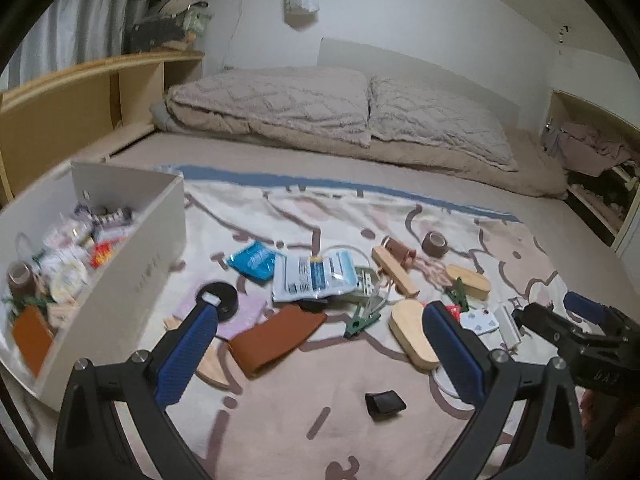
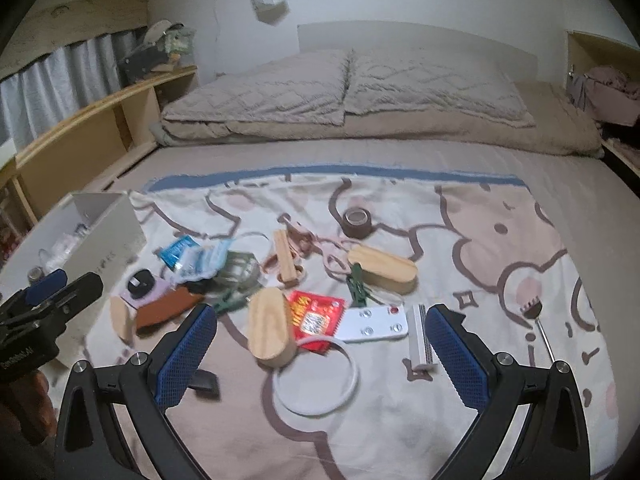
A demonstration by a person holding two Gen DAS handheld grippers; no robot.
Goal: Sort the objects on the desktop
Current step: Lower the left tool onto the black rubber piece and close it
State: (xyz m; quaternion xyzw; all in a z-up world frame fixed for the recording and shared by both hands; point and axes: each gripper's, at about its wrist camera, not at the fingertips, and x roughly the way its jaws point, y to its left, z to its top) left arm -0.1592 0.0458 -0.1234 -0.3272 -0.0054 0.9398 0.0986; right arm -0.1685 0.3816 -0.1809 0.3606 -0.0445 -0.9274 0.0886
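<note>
Both claws hang above the scatter with nothing in them: the left gripper (image 1: 320, 320) has its blue pads spread wide apart over the brown leather sleeve (image 1: 276, 336) and the black disc (image 1: 218, 298), and the right gripper (image 2: 320, 332) is equally wide open, its gap framing the near wooden oval block (image 2: 269, 326), the red packet (image 2: 316, 316) and the white ring (image 2: 316, 380). The things to be sorted lie in a loose heap on the patterned blanket (image 2: 500, 240) spread over the bed, probably laid there so that small items stay on one flat patch within reach of both hands. The white box (image 1: 160, 240) stands at the far left of the heap, already holding a jumble of small items, which suggests it is the place the pieces are sent to, and that a good part of the work is done. More remains: a blue sachet (image 1: 252, 258), a clear mask packet (image 1: 312, 276), a brown tape roll (image 2: 358, 220), a green clip (image 2: 358, 282) and a small fork (image 2: 534, 314) lying alone at the right.
</note>
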